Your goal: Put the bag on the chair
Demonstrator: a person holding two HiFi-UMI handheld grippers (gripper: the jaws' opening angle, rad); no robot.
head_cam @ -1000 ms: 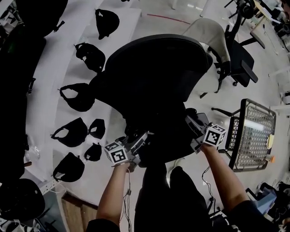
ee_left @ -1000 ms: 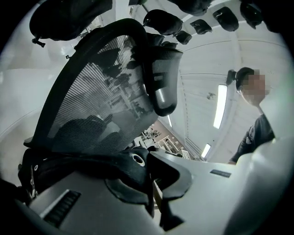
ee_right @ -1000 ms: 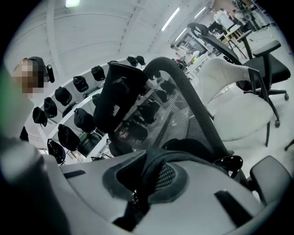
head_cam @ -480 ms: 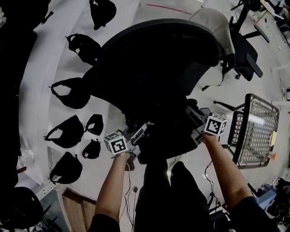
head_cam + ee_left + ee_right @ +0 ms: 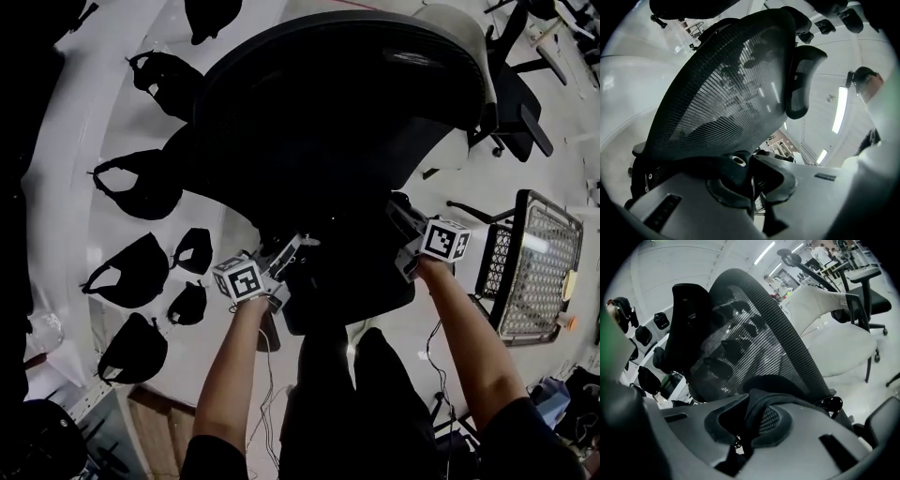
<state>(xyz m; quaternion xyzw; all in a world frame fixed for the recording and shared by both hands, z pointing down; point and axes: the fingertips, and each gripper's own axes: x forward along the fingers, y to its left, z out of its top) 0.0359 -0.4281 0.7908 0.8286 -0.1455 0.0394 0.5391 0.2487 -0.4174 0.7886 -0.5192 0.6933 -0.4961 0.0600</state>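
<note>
While tight on one bag, two grippers before one chair.

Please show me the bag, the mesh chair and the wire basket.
bag (image 5: 736,162): left gripper view, eyelet corner.
mesh chair (image 5: 356,103): head view, backrest.
wire basket (image 5: 527,300): head view, bare mesh.

The chair had a back of black woven mesh, fine-ribbed with a faint sheen. The bag looked like matt black cloth with a netted patch, and the basket was bare wire metal, dull grey.
</note>
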